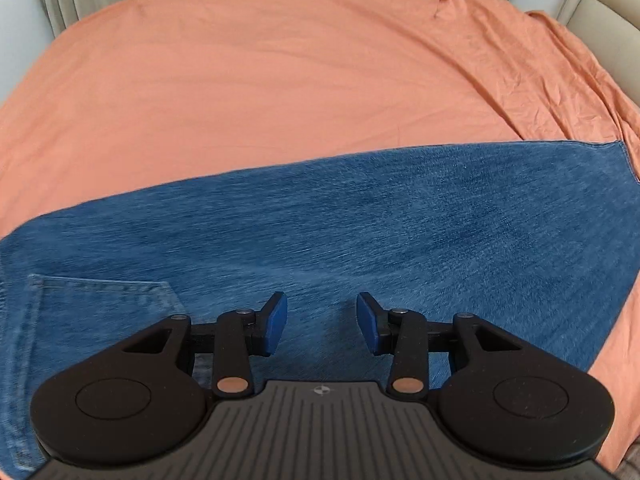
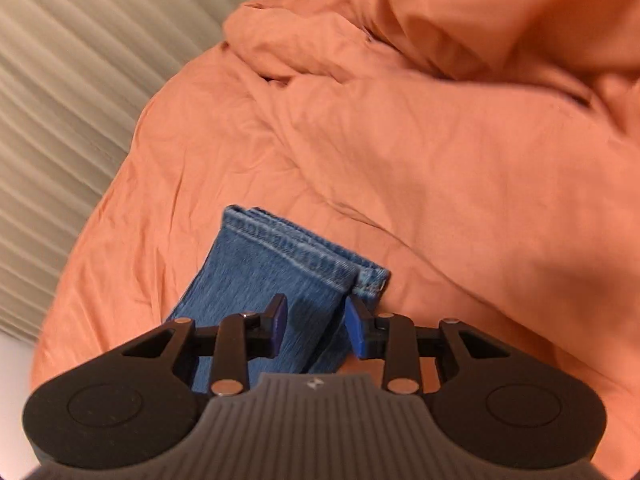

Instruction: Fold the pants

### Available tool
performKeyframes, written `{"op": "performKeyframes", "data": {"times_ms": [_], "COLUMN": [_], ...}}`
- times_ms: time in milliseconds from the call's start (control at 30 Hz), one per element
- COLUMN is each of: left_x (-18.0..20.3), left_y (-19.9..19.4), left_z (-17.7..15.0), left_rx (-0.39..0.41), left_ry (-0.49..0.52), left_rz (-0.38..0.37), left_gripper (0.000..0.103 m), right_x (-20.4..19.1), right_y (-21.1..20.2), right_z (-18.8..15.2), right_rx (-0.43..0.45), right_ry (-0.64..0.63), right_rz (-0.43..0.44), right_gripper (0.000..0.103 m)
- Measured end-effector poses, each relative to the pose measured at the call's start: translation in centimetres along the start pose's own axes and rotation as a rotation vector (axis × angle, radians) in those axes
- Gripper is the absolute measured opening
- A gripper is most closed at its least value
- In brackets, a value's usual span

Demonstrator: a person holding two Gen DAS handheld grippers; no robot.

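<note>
Blue jeans (image 1: 360, 216) lie flat on an orange sheet, folded lengthwise, stretching from lower left to right in the left wrist view. A back pocket (image 1: 100, 312) shows at lower left. My left gripper (image 1: 322, 322) is open and empty just above the denim near the pocket. In the right wrist view the hemmed leg ends (image 2: 296, 252) lie stacked on the sheet. My right gripper (image 2: 316, 328) is open over the leg ends, with the denim between and beneath its blue pads, not clamped.
The orange sheet (image 1: 260, 80) covers the whole bed and is bunched in wrinkles at the right (image 2: 460, 60). Beige pleated curtains (image 2: 72, 80) hang beyond the bed's far edge. A padded headboard (image 1: 600, 4) stands at the far right.
</note>
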State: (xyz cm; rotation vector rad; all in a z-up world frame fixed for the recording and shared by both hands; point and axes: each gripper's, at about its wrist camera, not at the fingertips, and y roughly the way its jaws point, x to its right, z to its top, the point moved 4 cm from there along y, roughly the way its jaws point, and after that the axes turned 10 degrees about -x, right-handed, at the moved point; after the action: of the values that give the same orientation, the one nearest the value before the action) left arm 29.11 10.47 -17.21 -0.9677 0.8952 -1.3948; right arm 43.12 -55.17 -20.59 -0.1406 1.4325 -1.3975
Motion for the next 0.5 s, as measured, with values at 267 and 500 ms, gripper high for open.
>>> {"op": "performKeyframes", "data": {"times_ms": [267,500], "left_x": [3.1,4.6], "left_y": [2.3,3.6], "left_z": [2.2,3.1], "left_rx": [0.013,0.056], "left_ry": [0.020,0.033], "left_rz": [-0.026,-0.050], "left_gripper": [0.048,0.052], "right_x": [-1.1,1.1], "right_y": [-2.0,-0.5], "right_z": [2.1,1.8], "right_rx": [0.055,0.000], "right_ry": [-0.083,-0.134], "right_rz": [0.102,-0.070], "right_gripper": [0.001,0.000]}}
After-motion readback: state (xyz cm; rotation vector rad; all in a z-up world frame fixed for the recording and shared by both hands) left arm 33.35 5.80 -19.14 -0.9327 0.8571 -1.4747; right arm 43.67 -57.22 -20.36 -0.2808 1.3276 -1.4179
